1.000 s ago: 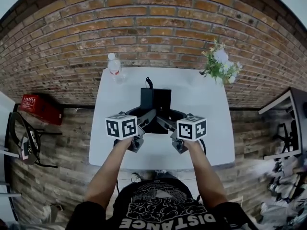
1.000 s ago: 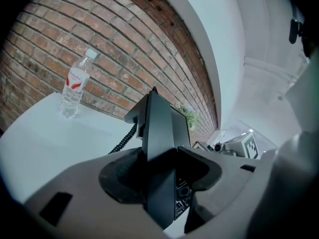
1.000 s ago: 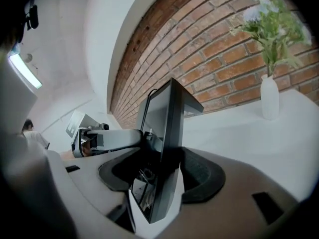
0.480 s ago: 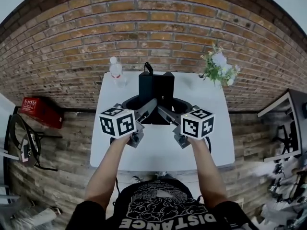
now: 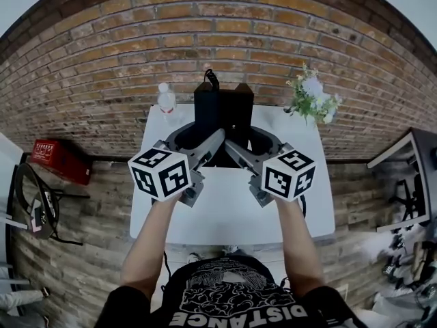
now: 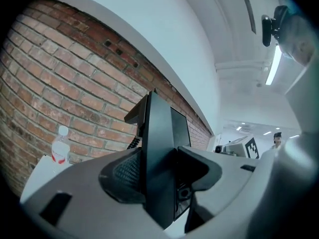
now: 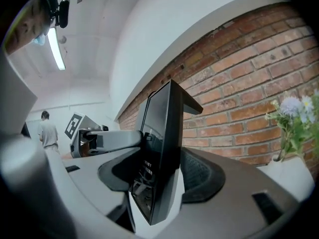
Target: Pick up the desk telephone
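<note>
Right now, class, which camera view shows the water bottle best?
The head view: the water bottle stands upright, whole, on the white table's far left corner. The left gripper view shows the bottle larger, but a jaw hides its base. The right gripper view does not show it.

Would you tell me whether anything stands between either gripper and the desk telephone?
Nothing visible does: the left gripper and right gripper each have their jaws clamped directly on the desk telephone.
</note>
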Motion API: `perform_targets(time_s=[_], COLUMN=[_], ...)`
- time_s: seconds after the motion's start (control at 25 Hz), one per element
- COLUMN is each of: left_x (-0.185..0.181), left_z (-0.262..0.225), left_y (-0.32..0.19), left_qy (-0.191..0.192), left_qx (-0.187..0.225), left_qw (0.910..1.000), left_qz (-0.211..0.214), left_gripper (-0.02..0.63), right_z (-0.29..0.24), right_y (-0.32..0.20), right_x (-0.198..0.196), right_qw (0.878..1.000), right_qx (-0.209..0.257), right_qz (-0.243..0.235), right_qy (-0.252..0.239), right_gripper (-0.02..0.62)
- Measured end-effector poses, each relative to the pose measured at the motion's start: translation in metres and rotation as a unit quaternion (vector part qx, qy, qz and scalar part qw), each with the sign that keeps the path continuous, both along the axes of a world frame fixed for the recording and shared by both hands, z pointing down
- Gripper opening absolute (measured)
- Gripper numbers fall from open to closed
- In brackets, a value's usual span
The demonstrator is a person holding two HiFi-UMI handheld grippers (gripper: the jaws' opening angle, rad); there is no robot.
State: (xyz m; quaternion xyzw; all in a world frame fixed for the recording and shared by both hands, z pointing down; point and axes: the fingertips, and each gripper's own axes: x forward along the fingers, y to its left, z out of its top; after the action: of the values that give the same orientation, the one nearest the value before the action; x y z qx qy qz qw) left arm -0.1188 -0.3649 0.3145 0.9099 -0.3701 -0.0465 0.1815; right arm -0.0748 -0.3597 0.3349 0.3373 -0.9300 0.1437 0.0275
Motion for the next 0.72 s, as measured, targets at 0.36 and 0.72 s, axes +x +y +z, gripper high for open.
perform_targets(time_s=[0.36, 0.72], left_x=[-0.003, -0.003], left_z=[-0.030, -0.027], left_y=[0.009, 0.009], left_qy=[0.000, 0.002], left_qx=[0.043, 0.039], left_qw=[0.9991, 0.9992], left_qz=[-0.004, -0.005], left_gripper=[0.213, 0.213], right_z=[-0.030, -0.027], right_y=[0.007, 0.007], right_x=[-0.003, -0.003], right_qw=[0.999, 0.999], right_qx=[0.046, 0.042], right_qz=[-0.002, -0.001], right_qy=[0.001, 0.005], right_gripper=[0.247, 0.247])
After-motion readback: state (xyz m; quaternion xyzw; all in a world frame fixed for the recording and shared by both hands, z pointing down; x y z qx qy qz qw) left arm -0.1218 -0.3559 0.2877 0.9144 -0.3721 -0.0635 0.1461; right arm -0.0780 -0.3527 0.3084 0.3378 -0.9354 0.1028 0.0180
